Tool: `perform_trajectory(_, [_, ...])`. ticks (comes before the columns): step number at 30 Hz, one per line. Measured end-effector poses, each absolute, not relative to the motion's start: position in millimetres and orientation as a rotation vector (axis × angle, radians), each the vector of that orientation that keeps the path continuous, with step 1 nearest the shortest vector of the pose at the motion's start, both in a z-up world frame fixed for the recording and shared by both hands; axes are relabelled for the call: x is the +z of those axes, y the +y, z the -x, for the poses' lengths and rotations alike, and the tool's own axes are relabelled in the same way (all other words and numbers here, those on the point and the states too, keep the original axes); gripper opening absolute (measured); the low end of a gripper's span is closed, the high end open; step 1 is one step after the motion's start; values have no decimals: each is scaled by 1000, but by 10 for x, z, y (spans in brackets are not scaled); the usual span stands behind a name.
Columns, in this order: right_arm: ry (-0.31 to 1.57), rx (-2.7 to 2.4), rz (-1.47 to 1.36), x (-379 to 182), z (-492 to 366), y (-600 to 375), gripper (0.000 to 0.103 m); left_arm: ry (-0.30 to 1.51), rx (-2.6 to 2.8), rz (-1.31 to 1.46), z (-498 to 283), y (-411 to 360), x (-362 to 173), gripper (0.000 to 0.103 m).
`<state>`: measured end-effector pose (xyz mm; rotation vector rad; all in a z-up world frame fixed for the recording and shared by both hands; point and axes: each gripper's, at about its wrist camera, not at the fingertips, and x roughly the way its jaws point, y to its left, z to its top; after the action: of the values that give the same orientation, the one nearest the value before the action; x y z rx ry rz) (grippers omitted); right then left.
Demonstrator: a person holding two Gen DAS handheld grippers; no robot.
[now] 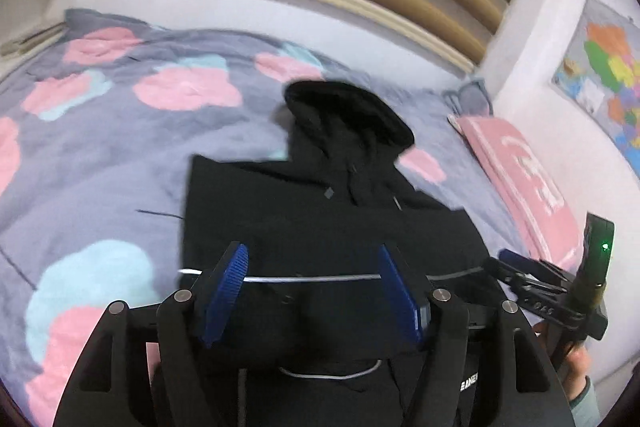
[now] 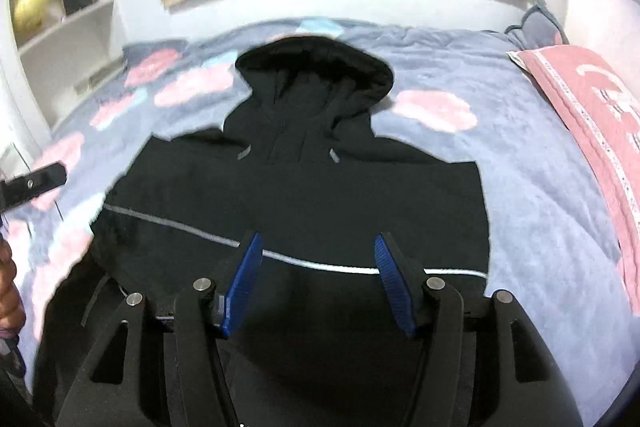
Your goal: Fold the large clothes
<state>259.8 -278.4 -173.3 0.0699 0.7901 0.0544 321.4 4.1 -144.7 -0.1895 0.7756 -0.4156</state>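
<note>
Flanking black hoodie point(image 2: 288, 187): pink pillow point(image 2: 592, 115), shelves point(image 2: 64, 27).

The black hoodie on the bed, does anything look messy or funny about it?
Nothing stands out. The black hoodie lies flat on the flowery bedspread, hood at the far end, sleeves tucked in. Both grippers, left and right, are open above it.

Pink pillow point(image 2: 592, 131) right of hoodie point(image 2: 304, 187)
</note>
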Motion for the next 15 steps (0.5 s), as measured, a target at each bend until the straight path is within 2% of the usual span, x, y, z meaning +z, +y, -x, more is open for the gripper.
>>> perform_trajectory(5, [892, -1, -20, -2336, -2730, -2891, 62, 960, -379, 114, -3537, -145, -2221, 67])
perform_trajectory(6, [897, -1, -11, -2440, -2736, -2927, 62, 1007, -352, 95, -3608, -140, -2405, 58])
perform_trajectory(7, [871, 19, -18, -2511, -2706, -2955, 62, 1031, -350, 91, -3674, -130, -2589, 58])
perform_trajectory(15, [825, 8, -26, -2530, -2636, -2959, 64, 934, -374, 63, -3537, -88, -2528, 58])
